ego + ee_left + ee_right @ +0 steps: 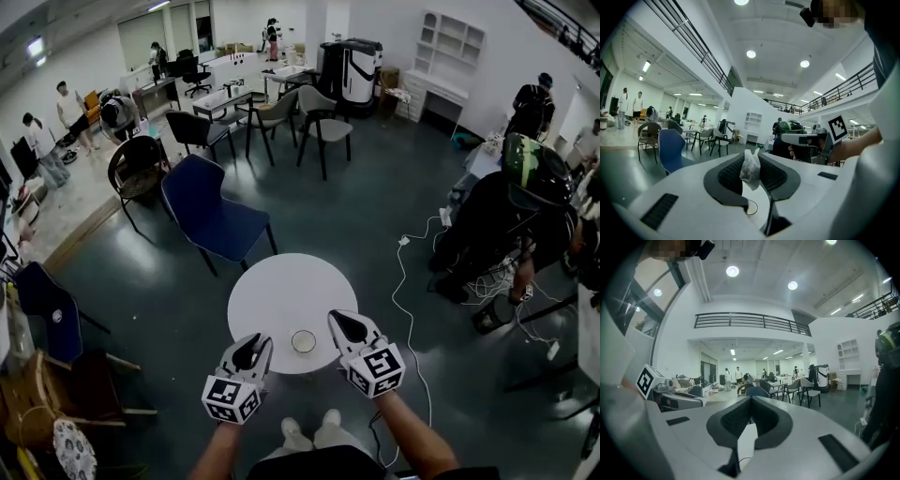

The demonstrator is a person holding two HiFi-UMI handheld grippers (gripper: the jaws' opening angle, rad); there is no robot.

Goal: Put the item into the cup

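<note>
A small white cup [303, 341] stands near the front edge of the round white table [281, 291]. My left gripper [249, 351] hovers just left of the cup, shut on a small crumpled white pouch [750, 170] that hangs between its pads. Below the pouch, the left gripper view shows an arc of the cup's rim [753, 209]. My right gripper [343, 326] sits just right of the cup, its jaws shut and touching at the tips [751, 398] with nothing between them. The pouch is too small to make out in the head view.
A blue chair [211, 216] stands behind the table on the left. A white cable [403, 281] trails over the floor to the right, toward a seated person in black [506, 220]. My feet [309, 427] are at the table's near edge.
</note>
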